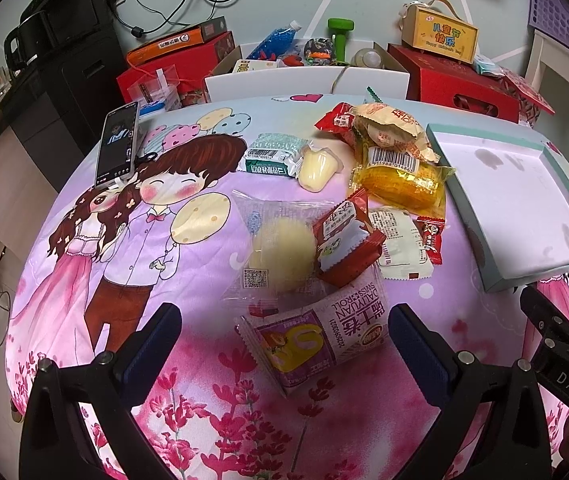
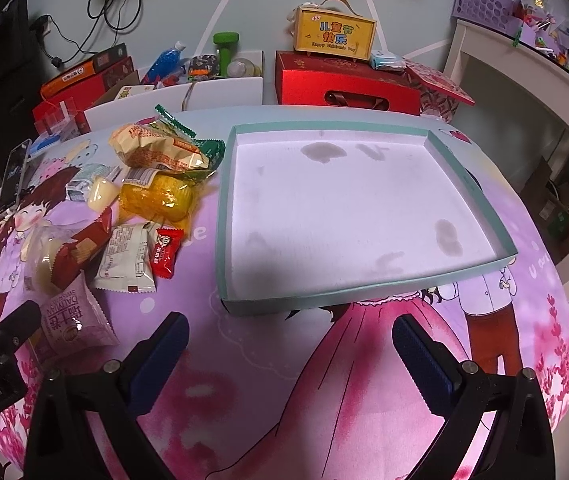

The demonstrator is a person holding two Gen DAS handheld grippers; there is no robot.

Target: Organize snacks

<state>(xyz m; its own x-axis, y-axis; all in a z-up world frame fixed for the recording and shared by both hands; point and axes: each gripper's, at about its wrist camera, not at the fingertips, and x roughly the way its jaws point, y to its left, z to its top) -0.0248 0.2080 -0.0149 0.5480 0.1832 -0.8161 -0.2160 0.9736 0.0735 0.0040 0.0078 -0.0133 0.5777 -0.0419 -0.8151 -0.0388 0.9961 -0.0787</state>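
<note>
Nearest my left gripper (image 1: 284,336), fingers spread, lies the Swiss roll packet (image 1: 316,336) between them, ungripped. Remaining snacks (image 1: 388,168) are piled beyond. My right gripper (image 2: 288,344), also spread, faces the tray (image 2: 480,196).

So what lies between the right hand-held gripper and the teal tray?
Nothing: only bare cartoon tablecloth separates the right hand-held gripper from the tray, in the right wrist view.

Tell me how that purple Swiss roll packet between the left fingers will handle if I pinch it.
The Swiss roll packet looks puffy with crimped ends, so it will probably squash rather than resist. Its glossy film may slip. It seems light, and lies flat on the tablecloth, so rolling is unlikely. The left gripper is open around it.
</note>
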